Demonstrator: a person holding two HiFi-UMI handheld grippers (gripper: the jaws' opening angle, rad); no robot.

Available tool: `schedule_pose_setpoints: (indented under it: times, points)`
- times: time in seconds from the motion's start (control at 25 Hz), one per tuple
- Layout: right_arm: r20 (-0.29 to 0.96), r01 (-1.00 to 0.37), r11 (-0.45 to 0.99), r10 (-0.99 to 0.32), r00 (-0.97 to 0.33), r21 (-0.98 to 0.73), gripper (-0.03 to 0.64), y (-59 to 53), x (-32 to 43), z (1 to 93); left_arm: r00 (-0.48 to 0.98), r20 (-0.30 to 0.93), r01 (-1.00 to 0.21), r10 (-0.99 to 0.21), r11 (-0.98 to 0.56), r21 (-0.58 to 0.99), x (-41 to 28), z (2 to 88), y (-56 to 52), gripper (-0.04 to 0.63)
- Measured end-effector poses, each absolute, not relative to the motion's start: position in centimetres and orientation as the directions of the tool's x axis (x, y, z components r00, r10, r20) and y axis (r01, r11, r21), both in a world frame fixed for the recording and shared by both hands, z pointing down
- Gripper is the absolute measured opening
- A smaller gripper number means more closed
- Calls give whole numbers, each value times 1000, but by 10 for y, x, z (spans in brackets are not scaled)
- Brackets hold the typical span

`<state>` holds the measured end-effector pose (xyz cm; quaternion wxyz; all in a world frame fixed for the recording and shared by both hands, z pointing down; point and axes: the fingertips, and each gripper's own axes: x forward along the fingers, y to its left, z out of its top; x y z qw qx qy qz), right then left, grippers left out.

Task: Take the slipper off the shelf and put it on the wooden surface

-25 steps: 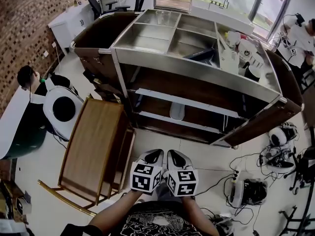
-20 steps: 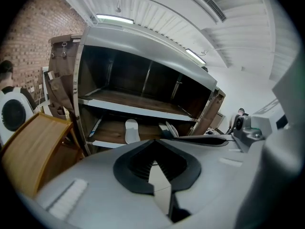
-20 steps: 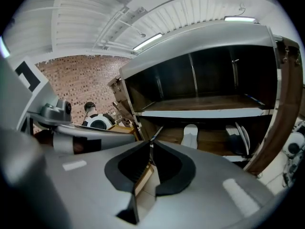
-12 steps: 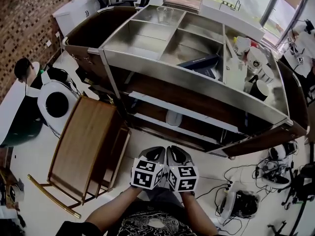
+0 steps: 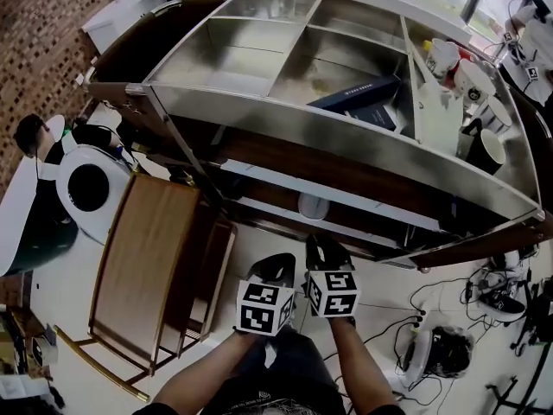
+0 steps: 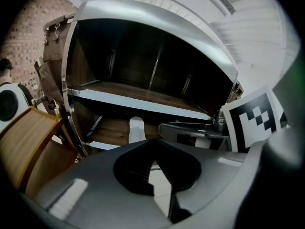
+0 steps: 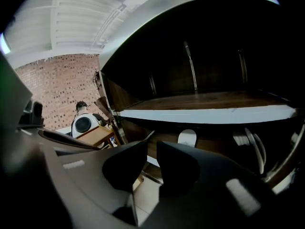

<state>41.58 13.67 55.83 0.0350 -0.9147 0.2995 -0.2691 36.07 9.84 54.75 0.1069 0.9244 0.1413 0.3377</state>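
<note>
Seen from the head view, the slipper [image 5: 313, 206] lies on the cart's low shelf [image 5: 371, 233], well apart from the wooden worktop [image 5: 143, 258] at the left. The left hand-held gripper [image 5: 278, 268] and the right hand-held gripper [image 5: 325, 251] sit side by side short of the cart and point at the slipper, likely lining up a reach. In the left gripper view its jaws are pressed together on nothing, so it seems idle. In the right gripper view the jaws have just been opening to a narrow gap, empty, probably readying to take the slipper.
</note>
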Motion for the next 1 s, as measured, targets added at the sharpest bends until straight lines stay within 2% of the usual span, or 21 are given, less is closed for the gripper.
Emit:
schedule_pose_setpoints:
  times: [0.6,1.0]
  points:
    - [569,-468,-862,-489,661,-196,46,136,483,695,736,600,165,315,-942,292,411,614,63,6]
    - [625,-416,-896,-415,661,-154,87,137,555,760,729,621,129,286,-950,286,423,643,51,6]
